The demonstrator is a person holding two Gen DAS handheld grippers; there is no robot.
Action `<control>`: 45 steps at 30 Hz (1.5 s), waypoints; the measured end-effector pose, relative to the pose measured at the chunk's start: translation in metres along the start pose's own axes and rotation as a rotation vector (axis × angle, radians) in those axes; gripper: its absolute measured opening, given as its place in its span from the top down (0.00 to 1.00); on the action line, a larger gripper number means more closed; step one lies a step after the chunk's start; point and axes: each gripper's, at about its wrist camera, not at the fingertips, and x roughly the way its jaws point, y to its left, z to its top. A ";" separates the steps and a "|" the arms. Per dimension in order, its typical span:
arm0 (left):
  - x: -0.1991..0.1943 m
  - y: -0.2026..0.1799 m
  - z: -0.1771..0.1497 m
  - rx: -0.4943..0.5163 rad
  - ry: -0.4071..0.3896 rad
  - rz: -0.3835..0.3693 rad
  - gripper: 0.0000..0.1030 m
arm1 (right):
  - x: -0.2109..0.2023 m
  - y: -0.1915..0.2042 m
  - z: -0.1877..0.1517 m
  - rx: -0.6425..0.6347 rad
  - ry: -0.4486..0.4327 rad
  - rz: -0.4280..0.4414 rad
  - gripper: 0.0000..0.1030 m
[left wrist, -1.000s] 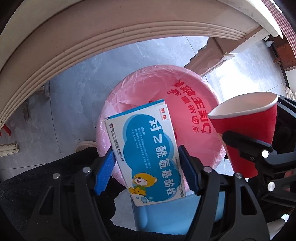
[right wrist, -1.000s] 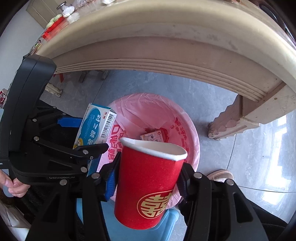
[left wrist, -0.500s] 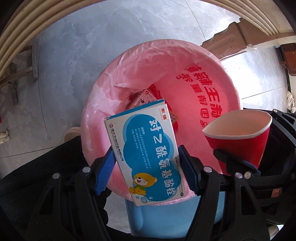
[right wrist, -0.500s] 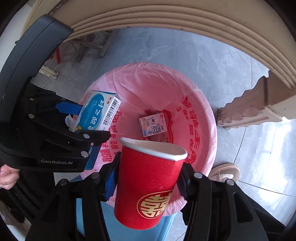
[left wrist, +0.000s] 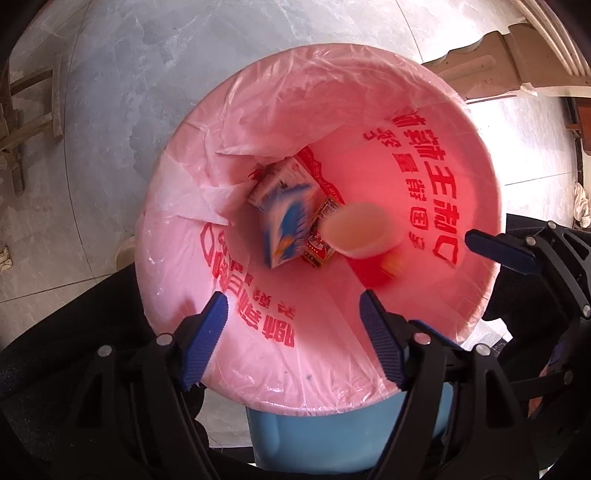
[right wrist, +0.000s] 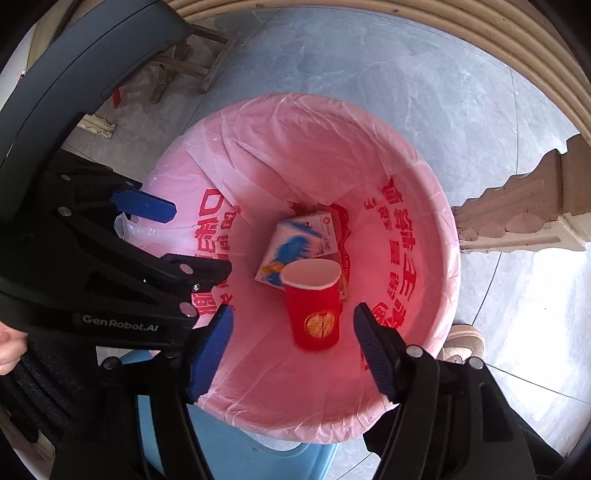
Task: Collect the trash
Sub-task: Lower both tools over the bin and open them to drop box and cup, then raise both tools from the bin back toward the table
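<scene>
A blue bin lined with a pink bag (left wrist: 476, 177) (right wrist: 439, 206) fills both views from above. My left gripper (left wrist: 293, 306) is open and empty over its near rim. My right gripper (right wrist: 293, 315) is open and empty too. The blue and white medicine box (left wrist: 286, 221) (right wrist: 295, 247) is inside the bin, blurred, on top of other packets. The red paper cup (left wrist: 364, 236) (right wrist: 314, 299) is inside the bin as well, upright, blurred in the left wrist view, just below my right fingers.
Grey tiled floor (left wrist: 122, 74) surrounds the bin. A carved beige table leg (right wrist: 517, 210) stands to the right and the table edge (right wrist: 480, 33) curves overhead. A light shoe (right wrist: 463, 341) sits by the bin. A wooden stool (right wrist: 192, 59) is at the far left.
Both grippers have opened. The medicine box and the red cup have left the fingers and dropped into the bin. Both cameras have tipped further down over the bin.
</scene>
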 end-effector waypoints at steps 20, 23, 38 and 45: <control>-0.020 -0.005 -0.007 0.018 -0.067 0.021 0.29 | -0.010 0.009 0.000 -0.017 -0.034 -0.016 0.35; -0.035 -0.007 -0.013 0.024 -0.111 0.051 0.29 | -0.025 0.014 -0.002 -0.027 -0.068 -0.013 0.34; -0.289 -0.006 -0.086 -0.011 -0.598 0.098 0.11 | -0.271 0.049 -0.023 -0.242 -0.586 -0.175 0.07; -0.385 -0.014 -0.086 -0.023 -0.711 0.136 0.09 | -0.391 0.049 -0.009 -0.368 -0.722 -0.127 0.07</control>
